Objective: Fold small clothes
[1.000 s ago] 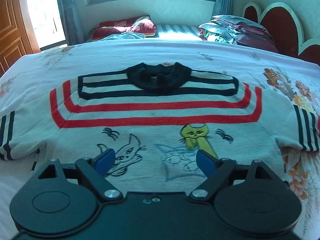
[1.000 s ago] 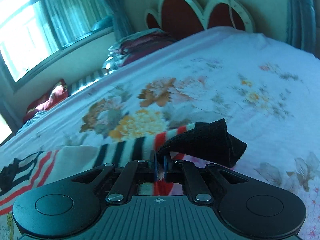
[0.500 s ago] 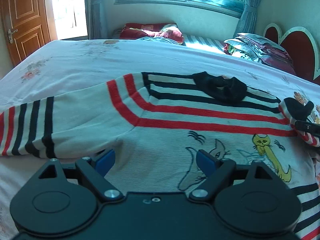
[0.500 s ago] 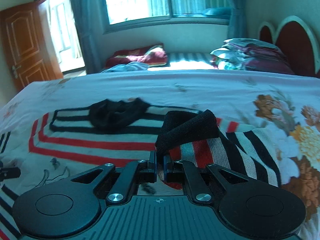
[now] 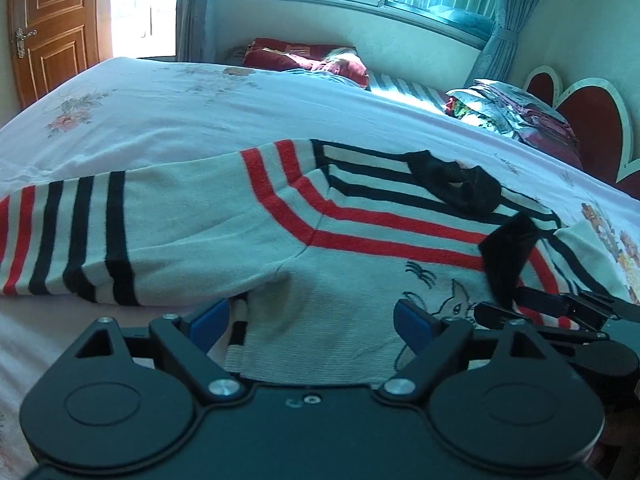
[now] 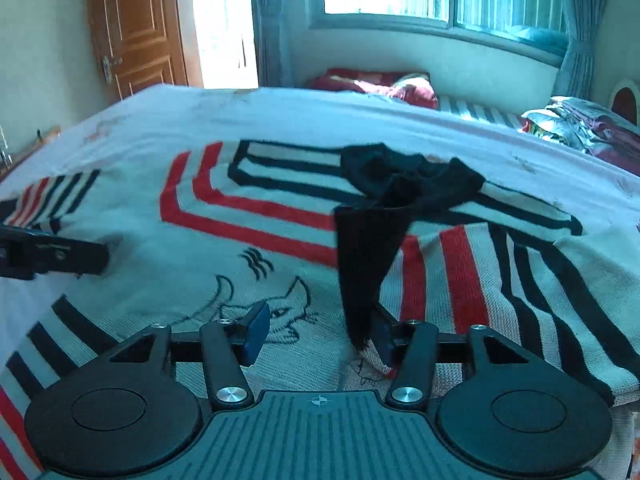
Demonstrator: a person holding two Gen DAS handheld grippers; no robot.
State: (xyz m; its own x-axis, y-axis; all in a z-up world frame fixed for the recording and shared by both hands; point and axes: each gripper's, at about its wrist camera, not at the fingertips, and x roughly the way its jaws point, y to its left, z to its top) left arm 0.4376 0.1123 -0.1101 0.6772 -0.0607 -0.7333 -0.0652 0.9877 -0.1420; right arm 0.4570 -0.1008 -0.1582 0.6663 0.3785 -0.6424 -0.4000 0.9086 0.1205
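Observation:
A small white knit sweater point(image 5: 360, 280) with red and black stripes, cat drawings and a black collar point(image 5: 456, 184) lies flat on the bed; it also shows in the right wrist view point(image 6: 248, 240). Its right sleeve point(image 6: 500, 280) is folded over the chest, and its black cuff point(image 6: 364, 256) rests against my right gripper's right finger. My right gripper point(image 6: 316, 334) is open over the chest. My left gripper point(image 5: 312, 320) is open and empty at the sweater's lower left edge. The left sleeve point(image 5: 100, 236) stretches out sideways.
The bed point(image 5: 200, 112) has a white flowered sheet. A red pillow point(image 5: 308, 60) and folded bedding point(image 5: 516, 112) lie at the far side. A red headboard point(image 5: 592, 128) is at the right, a wooden door point(image 5: 52, 28) at the left.
My right gripper carried the right sleeve's cuff over the chest and opened, letting it go. My left gripper shifted left toward the left sleeve and armpit, staying open.

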